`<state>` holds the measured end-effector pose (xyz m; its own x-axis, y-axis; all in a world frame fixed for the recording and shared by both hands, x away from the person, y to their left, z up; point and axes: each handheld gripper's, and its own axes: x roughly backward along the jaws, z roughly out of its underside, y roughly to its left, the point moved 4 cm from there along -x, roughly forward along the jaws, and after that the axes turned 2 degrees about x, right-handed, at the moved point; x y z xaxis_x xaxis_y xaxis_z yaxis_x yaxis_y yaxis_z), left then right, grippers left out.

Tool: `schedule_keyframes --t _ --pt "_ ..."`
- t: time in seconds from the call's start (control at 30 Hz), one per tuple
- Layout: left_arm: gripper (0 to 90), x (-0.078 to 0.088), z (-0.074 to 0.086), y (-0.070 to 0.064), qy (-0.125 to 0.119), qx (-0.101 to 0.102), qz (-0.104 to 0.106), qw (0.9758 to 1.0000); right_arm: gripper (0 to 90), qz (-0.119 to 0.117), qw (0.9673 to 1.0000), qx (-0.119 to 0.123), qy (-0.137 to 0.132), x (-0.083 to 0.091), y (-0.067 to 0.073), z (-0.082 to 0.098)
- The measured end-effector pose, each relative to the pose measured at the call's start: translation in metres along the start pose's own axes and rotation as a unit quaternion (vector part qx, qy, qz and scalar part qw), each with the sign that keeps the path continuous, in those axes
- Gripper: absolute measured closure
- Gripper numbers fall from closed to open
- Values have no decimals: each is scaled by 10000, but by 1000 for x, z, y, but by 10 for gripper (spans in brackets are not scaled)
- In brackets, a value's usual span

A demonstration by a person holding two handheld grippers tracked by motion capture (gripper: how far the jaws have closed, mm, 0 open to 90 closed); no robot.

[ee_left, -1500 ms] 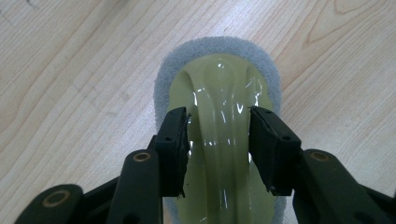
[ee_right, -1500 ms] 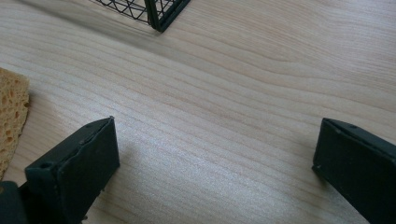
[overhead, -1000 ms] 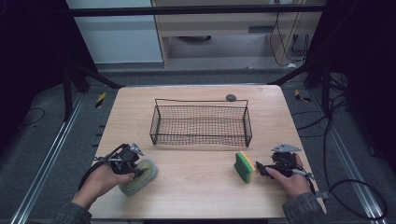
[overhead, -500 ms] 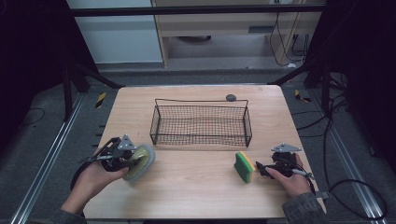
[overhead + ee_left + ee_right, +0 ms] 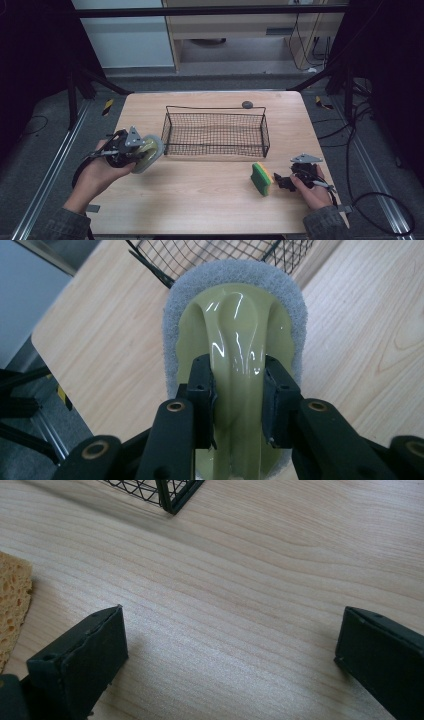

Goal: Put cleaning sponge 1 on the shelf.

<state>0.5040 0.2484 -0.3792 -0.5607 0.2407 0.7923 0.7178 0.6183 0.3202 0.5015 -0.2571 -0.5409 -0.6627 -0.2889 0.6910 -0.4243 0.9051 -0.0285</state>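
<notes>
High view: left tongs (image 5: 137, 152) grip the scrubber (image 5: 148, 153) by its handle, just left of the basket (image 5: 216, 149), long axis pointing at it; right tongs (image 5: 281, 181) stand open.

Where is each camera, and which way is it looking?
High view: sits above the table, looking forward and down; shows both forearms, the left gripper and right gripper.
Left gripper view: rides the left gripper, looking along its jaws clamped on the scrubber.
Right gripper view: rides the right gripper, looking along its open jaws at the wood, with the sponge at the edge.
Shared: the wire basket.
</notes>
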Motion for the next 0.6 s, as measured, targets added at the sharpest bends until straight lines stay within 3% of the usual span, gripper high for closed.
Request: schedule_keyframes --t 0.2,0.37,0.5,0.6 --pt "700 3 -14 5 -12 -298 -85 9995 12 -39 10000 12 -3 -2 -1 -2" --pt "699 2 -30 7 -208 -538 -44 9983 47 -25 9994 -314 -157 -1 -14 -3" --pt "700 0 -45 10 -131 -912 -51 9957 38 76 10000 -28 -44 -3 -11 -4" --pt "700 -1 -53 13 -157 -1026 -148 9945 38 85 9999 -42 -43 -3 -11 -3"
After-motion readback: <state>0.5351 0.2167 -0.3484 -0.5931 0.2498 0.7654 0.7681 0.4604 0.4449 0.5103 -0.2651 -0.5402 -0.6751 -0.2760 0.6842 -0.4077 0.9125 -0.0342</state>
